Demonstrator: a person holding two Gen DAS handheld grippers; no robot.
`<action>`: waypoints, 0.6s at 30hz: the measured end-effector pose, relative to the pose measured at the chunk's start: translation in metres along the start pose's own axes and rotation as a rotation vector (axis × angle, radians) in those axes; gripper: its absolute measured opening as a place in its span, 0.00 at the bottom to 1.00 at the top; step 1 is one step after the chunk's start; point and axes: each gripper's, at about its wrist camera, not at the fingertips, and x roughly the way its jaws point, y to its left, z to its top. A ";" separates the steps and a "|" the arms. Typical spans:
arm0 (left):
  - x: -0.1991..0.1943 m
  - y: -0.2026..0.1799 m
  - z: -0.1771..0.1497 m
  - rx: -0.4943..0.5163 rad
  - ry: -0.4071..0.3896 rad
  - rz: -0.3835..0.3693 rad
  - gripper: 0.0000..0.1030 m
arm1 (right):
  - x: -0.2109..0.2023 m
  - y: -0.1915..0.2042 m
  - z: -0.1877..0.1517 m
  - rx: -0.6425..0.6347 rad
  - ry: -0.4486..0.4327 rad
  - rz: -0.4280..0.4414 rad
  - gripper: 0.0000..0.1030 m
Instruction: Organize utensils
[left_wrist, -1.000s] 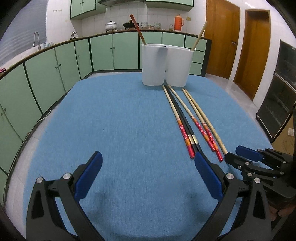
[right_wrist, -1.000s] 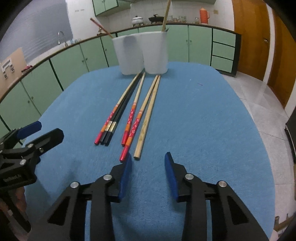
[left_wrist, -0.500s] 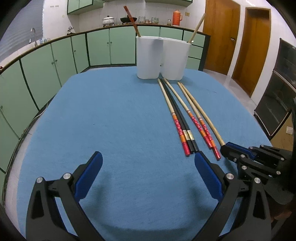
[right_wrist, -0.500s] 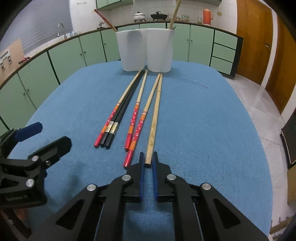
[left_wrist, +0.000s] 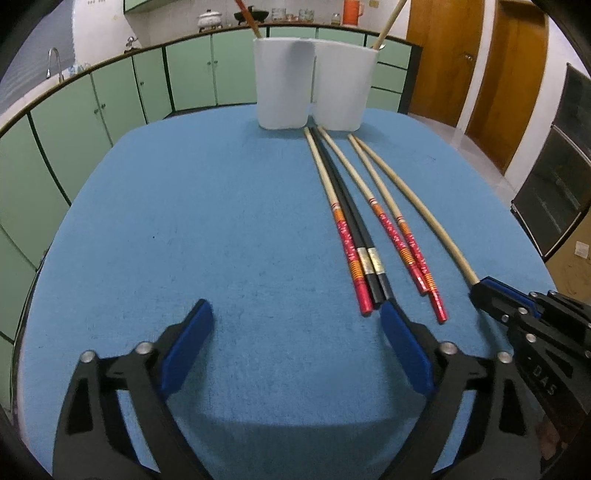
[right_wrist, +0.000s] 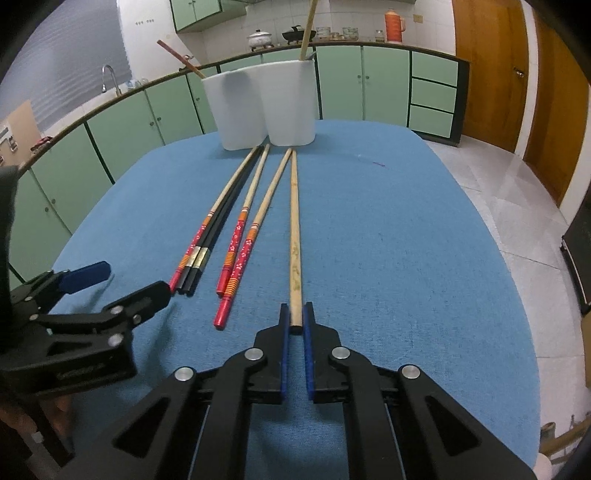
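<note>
Several chopsticks lie side by side on the blue table (left_wrist: 184, 221). My right gripper (right_wrist: 295, 317) is shut on the near end of the plain bamboo chopstick (right_wrist: 294, 229), which also shows in the left wrist view (left_wrist: 413, 206). Its far end still lies on the cloth. My left gripper (left_wrist: 295, 317) is open and empty, its right fingertip close to the ends of the black chopsticks (left_wrist: 351, 221). Red-handled chopsticks (left_wrist: 399, 236) lie between. Two white holders (left_wrist: 314, 85) stand at the far edge, each with one chopstick in it.
Green kitchen cabinets (left_wrist: 110, 99) ring the table on the left and back. Wooden doors (left_wrist: 480, 62) stand at the right. The table's right edge drops to a tiled floor (right_wrist: 517, 177). The left gripper shows in the right wrist view (right_wrist: 110, 291).
My right gripper moved forward and closed on the bamboo chopstick's near end, swinging it slightly away from the red ones. My left gripper moved forward toward the chopstick ends and stays open.
</note>
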 end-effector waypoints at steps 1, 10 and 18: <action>0.001 0.000 0.000 -0.002 0.006 0.000 0.81 | 0.000 -0.001 0.000 0.003 0.000 0.003 0.07; 0.002 -0.003 0.004 0.023 0.016 0.024 0.77 | 0.001 -0.002 0.001 0.012 0.001 0.011 0.07; -0.004 0.014 0.000 -0.021 0.011 0.040 0.75 | 0.000 -0.003 0.001 0.014 -0.001 0.022 0.07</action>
